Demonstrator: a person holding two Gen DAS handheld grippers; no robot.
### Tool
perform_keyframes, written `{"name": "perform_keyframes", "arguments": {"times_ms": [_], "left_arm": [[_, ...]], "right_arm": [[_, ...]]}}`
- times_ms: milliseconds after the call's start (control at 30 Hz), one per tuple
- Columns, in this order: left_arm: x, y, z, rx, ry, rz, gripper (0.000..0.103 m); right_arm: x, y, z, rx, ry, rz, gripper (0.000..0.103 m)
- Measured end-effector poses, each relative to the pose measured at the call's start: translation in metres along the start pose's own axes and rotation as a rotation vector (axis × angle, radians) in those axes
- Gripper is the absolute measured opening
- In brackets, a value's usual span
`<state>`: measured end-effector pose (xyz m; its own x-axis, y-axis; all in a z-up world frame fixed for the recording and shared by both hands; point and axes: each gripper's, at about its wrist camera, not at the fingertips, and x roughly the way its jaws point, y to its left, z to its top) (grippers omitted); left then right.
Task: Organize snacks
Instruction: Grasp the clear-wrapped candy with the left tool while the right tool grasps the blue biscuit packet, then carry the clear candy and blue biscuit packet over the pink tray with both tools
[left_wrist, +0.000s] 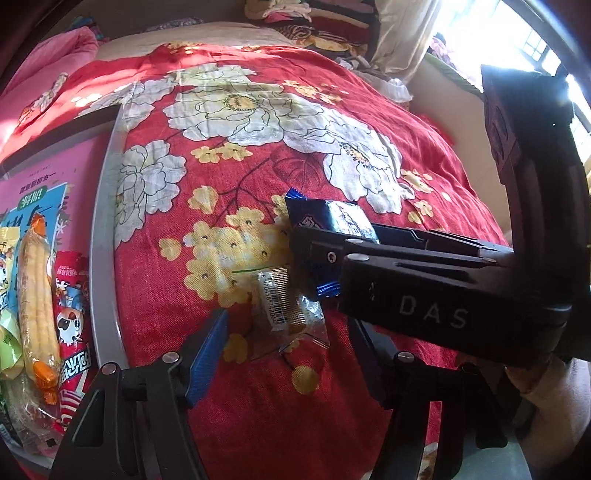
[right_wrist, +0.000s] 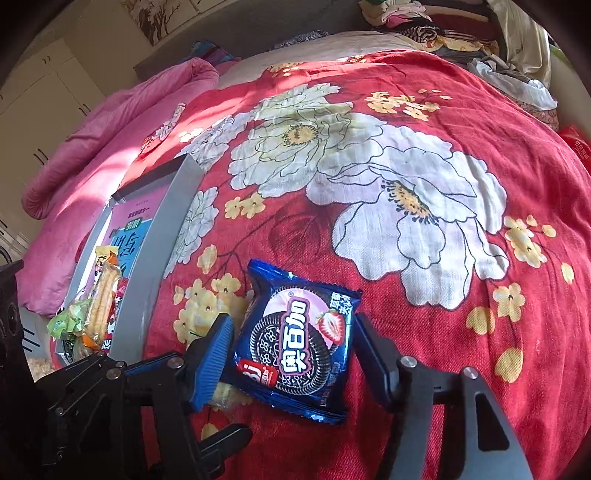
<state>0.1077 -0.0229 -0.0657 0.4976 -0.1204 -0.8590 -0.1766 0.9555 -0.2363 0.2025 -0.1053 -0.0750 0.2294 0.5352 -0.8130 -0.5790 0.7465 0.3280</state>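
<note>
A blue sandwich-cookie packet (right_wrist: 295, 339) lies on the red floral bedspread (right_wrist: 406, 258). My right gripper (right_wrist: 291, 354) is shut on it, a pad against each side edge. In the left wrist view that gripper (left_wrist: 317, 258) reaches in from the right, with the blue packet (left_wrist: 332, 218) sticking out past its fingers. Just below it lies a small clear-and-gold wrapped snack (left_wrist: 284, 306). My left gripper (left_wrist: 288, 350) is open around this snack, its blue pad (left_wrist: 207, 354) clear of the wrapper. The other left finger is partly hidden under the right gripper.
A grey-rimmed tray (left_wrist: 105, 229) at the left holds a yellow corn stick (left_wrist: 37, 295), a red cartoon packet (left_wrist: 74, 332) and a green wrapper (right_wrist: 68, 321) on a pink printed sheet. A pink quilt (right_wrist: 110, 147) lies behind it, and clothes are piled at the bed's far end.
</note>
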Motion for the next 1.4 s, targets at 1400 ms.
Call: {"name": "perform_keyframes", "arguments": {"times_ms": [1400], "left_arm": [[-0.187,0.156,-0.029,-0.28,-0.352,0.169,0.036]], "right_arm": [[-0.069,0.112,-0.018,-0.244,-0.235,0.244,0.052]]}}
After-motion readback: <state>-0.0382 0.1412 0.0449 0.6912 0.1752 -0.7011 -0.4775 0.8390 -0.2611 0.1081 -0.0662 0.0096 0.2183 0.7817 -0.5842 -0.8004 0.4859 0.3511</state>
